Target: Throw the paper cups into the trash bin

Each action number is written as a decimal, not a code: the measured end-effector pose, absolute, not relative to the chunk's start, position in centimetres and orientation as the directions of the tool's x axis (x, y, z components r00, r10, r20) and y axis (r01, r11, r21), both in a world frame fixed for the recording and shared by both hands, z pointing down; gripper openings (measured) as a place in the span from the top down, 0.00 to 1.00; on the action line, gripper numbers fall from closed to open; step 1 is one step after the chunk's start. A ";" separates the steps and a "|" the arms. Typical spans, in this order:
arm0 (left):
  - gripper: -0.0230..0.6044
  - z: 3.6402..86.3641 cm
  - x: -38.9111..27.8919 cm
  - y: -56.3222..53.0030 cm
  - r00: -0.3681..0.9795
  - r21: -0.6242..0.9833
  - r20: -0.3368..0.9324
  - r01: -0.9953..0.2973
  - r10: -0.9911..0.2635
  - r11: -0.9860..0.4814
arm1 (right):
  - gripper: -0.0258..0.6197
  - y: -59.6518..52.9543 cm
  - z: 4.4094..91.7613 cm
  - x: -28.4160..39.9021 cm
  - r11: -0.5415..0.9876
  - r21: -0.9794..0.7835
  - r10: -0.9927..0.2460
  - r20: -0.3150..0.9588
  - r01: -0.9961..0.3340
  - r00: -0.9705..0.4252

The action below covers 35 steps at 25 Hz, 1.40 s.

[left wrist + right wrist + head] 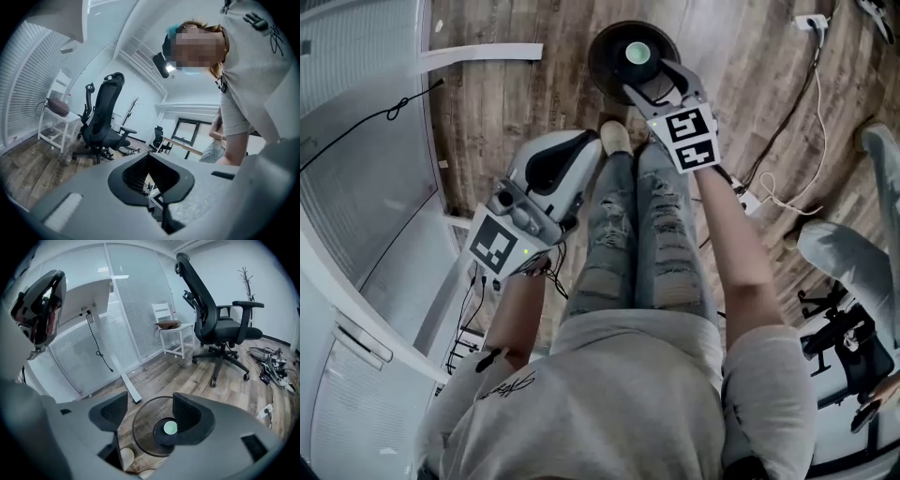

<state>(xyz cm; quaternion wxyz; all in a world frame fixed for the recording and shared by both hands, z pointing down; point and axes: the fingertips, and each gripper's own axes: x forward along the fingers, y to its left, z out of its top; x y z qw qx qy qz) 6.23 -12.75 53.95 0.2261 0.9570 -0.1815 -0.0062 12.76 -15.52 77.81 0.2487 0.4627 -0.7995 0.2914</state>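
Fingers [192, 420] of the right gripper [150, 416] stand wide apart with nothing between them, and through the gap the round dark trash bin [605, 52] shows on the wooden floor [750, 56] directly below. A pale round paper cup [636, 53] sits inside the bin near its middle, apart from the gripper. In the head view this gripper is held out in front of the person's knees, right over the bin's near rim. The left gripper [150, 177] is held lower and closer to the body, beside the left thigh. It is tipped upward so that its own view takes in the person's torso and the ceiling. Its fingers [129, 173] are drawn together to a narrow slit and hold nothing. A black office chair [220, 324] and a small white chair [171, 331] stand across the room, well apart from the bin, and a white bench [89, 296] on a slanted leg stands to the left.
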 end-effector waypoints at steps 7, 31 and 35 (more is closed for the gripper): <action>0.96 51.7 6.9 -12.4 0.937 0.398 0.063 -0.339 -0.344 -0.852 | 0.49 -15.7 73.1 12.5 0.431 -0.210 -0.636 0.619 -0.877 -0.461; 0.96 44.5 7.1 -12.5 0.943 0.307 0.042 -0.325 -0.329 -0.894 | 0.50 -16.6 57.6 12.5 0.442 -0.183 -0.749 0.463 -0.878 -0.474; 0.96 43.5 7.1 -12.2 0.948 0.274 0.048 -0.317 -0.316 -0.908 | 0.50 -16.6 55.4 12.9 0.433 -0.174 -0.764 0.450 -0.885 -0.462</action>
